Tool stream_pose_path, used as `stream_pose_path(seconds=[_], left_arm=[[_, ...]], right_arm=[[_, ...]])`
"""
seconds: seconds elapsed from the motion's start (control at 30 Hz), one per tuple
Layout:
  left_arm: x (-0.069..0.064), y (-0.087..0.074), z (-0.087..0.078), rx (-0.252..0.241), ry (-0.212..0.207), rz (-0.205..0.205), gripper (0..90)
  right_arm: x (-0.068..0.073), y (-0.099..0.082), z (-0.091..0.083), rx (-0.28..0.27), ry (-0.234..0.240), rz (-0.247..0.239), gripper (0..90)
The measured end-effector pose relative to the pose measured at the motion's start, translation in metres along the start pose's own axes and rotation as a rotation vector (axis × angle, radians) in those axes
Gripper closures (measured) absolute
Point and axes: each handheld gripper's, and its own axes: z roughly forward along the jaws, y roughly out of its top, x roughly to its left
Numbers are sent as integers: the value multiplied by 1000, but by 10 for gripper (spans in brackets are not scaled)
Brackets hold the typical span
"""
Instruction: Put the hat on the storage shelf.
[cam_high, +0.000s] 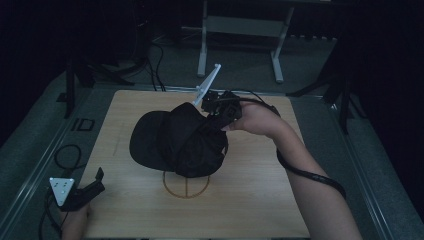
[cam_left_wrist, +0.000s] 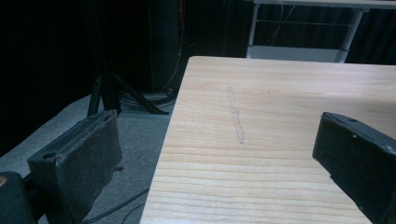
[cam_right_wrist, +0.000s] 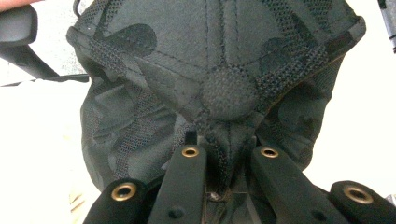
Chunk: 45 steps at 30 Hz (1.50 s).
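The right gripper (cam_high: 216, 116) is clamped on a pinch of crown fabric just below the top button (cam_right_wrist: 229, 93) of a black cap (cam_high: 175, 140), holding it above the ring mark (cam_high: 186, 186) on the table (cam_high: 260, 200). The cap looks light and floppy, sagging from the pinch; its stiffer brim would likely give surer hold. The left gripper (cam_high: 95, 181) rests wide open and empty at the table's near-left corner.

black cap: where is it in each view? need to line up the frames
High view: black cap sits mid-table, its crown fabric pinched by the right gripper.
Left gripper view: not in it.
Right gripper view: cap takes up most of the frame, top button at centre, fabric clamped just above the bottom edge.
Shared landmark: wooden table.
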Motion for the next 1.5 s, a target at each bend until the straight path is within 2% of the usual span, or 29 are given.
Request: stream_pose_path(seconds=[0.1,0.2,0.27,0.37,0.47,0.63,0.87,1.07,1.13,1.17,1.23,1.33,1.37,1.5], left_arm=[[0,0,0,1,-1,0,18],[0,0,0,2,0,0,18],[0,0,0,2,0,0,18],[0,0,0,2,0,1,18],[0,0,0,0,-1,1,18],[0,0,0,0,-3,-2,18],[0,0,0,-1,-3,-2,18],[0,0,0,-1,-1,0,18],[0,0,0,-1,-2,0,18],[0,0,0,-1,-1,0,18],[0,0,0,-2,-2,0,18],[0,0,0,-2,-1,1,18],[0,0,0,-1,0,1,18],[0,0,0,-2,1,2,18]], right_arm=[[0,0,7,13,6,6,860],[1,0,8,10,3,0,844],[3,0,8,12,-5,-4,773],[7,1,9,19,-57,-19,583],[8,2,16,48,-84,-14,567],[7,1,24,68,-52,-1,484],[6,-1,22,81,-52,11,409],[2,-7,15,46,-56,40,339],[1,-9,12,21,-45,59,270],[0,-10,11,15,-40,53,255],[1,-14,8,-8,-40,43,130],[0,-18,4,-38,-20,50,131],[-1,-22,2,-37,-49,53,132],[-5,-32,1,-12,-71,77,128]])
